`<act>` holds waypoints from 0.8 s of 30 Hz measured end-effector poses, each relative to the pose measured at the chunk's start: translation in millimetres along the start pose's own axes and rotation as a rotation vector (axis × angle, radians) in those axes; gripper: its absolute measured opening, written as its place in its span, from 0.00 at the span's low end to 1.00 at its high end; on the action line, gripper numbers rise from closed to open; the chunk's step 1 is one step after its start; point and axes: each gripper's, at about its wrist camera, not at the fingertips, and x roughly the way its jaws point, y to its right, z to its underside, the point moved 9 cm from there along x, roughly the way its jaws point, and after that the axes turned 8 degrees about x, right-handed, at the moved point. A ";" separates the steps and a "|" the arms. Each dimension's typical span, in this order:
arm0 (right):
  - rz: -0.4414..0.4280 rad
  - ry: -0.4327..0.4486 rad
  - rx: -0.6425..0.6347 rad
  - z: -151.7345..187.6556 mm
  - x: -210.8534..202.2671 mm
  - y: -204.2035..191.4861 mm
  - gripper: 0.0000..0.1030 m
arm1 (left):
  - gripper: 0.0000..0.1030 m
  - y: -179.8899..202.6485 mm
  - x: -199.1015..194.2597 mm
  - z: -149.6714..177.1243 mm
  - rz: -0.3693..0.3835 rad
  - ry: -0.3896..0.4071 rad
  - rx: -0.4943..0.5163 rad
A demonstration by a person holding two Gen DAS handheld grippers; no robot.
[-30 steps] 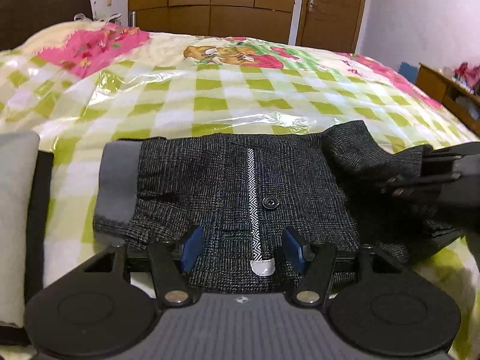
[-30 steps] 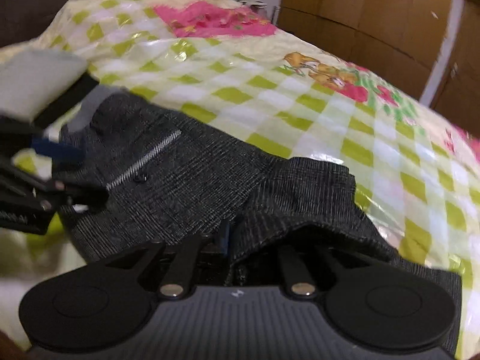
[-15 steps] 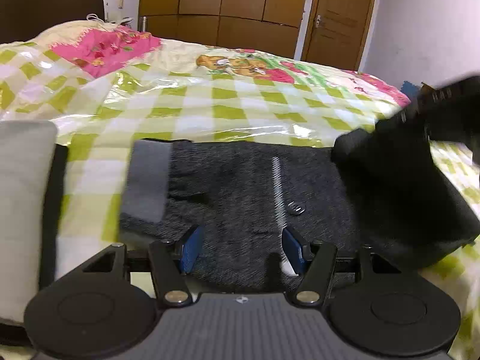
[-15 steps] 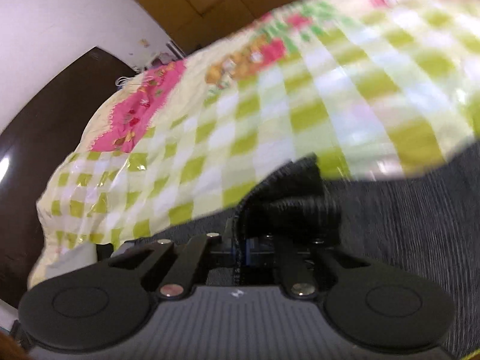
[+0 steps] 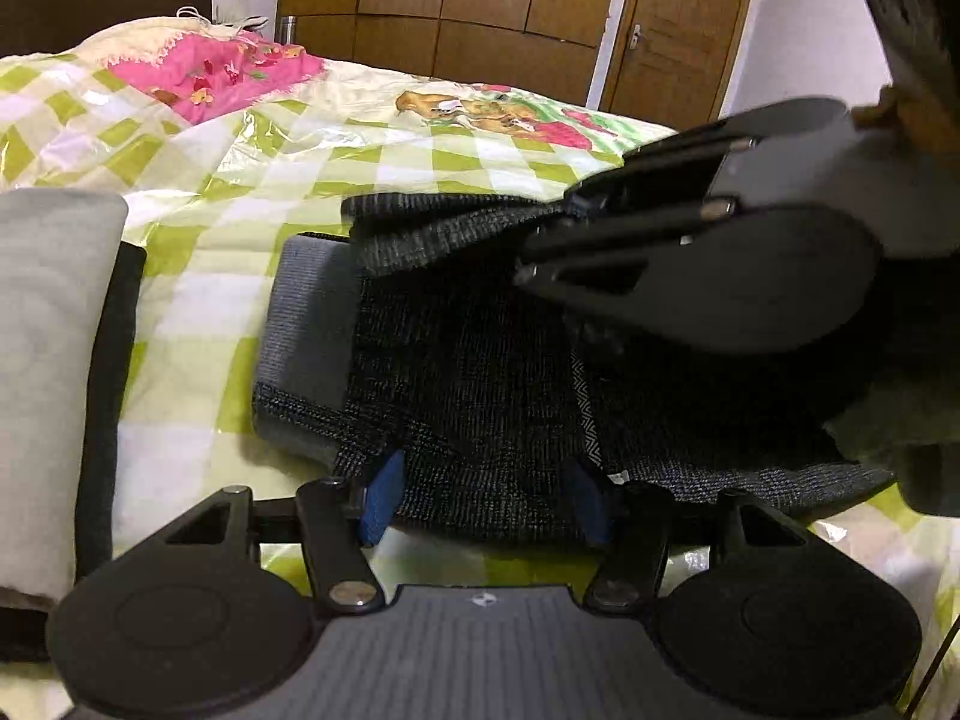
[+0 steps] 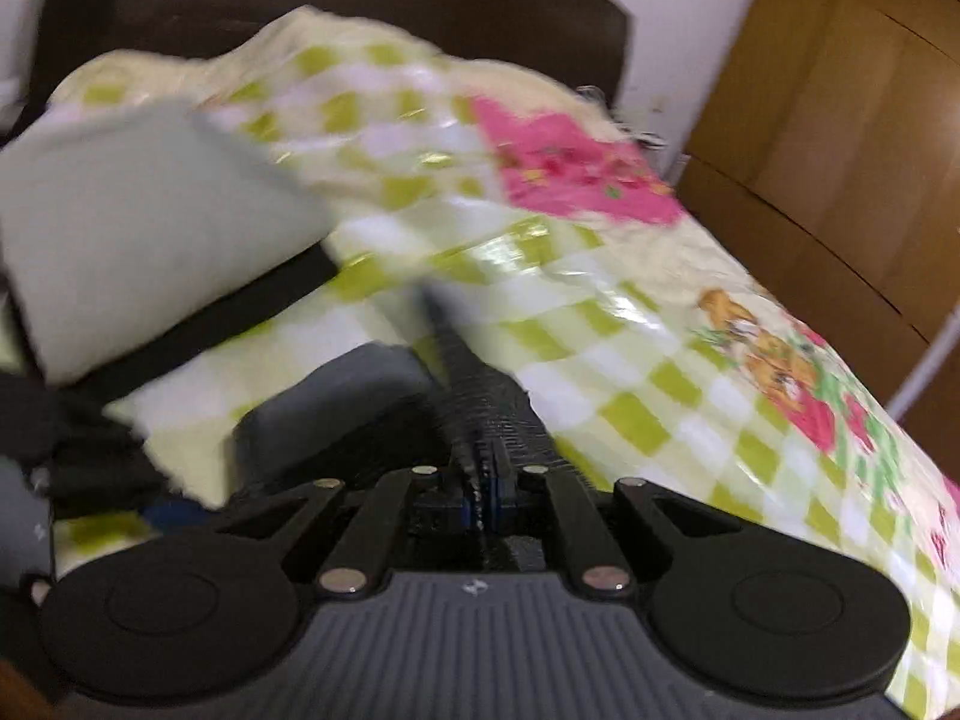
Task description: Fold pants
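The dark grey pants (image 5: 480, 372) lie on the bed (image 5: 198, 312), their near edge between the left gripper (image 5: 483, 489)'s blue fingers (image 5: 378, 498), which stand well apart and press on nothing. The right gripper (image 6: 480, 480)'s fingers have just been closing and now pinch a fold of the pants, held above the rest. A pale folded cloth (image 5: 42, 360) lies left of the left fingers.

light: dim indoor | glare: glossy bedcover (image 5: 372, 180) | blur: right view | edges: fisheye-bent
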 end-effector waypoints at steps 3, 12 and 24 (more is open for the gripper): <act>0.005 -0.015 -0.005 5.0 2.2 -1.6 0.06 | 0.69 -2.4 0.5 0.4 0.015 0.009 -0.013; -0.003 0.073 0.112 -32.8 -18.4 7.1 0.06 | 0.70 -7.9 -1.3 1.6 0.036 0.027 -0.039; -0.239 -0.054 0.135 -2.6 -19.8 -12.2 0.29 | 0.69 -19.6 -54.5 -2.0 -0.088 0.031 -0.066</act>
